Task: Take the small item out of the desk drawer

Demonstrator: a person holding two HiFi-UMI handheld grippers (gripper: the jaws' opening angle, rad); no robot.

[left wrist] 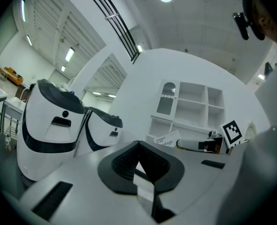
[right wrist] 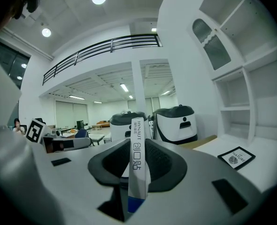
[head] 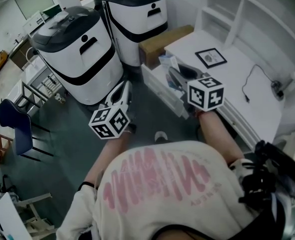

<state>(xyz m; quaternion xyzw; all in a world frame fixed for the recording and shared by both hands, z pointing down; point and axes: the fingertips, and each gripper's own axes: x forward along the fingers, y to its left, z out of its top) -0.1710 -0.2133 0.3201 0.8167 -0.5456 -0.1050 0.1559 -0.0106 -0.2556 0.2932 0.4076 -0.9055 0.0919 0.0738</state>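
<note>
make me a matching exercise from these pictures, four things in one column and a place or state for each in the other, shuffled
Things:
1. small white box
2. framed picture
3. left tongs
4. desk drawer

Places or states:
A. pulled open
B. shut with nothing between them
C. clamped in the right tongs
D. lying flat on the desk top

Pairs: 1-C, 2-D, 3-B, 4-A

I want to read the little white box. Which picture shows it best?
The right gripper view: the little white box stands close up, clamped in the right hand-held gripper, print facing the camera. The left gripper view shows it small and far off. The head view shows only a pale bit.
</note>
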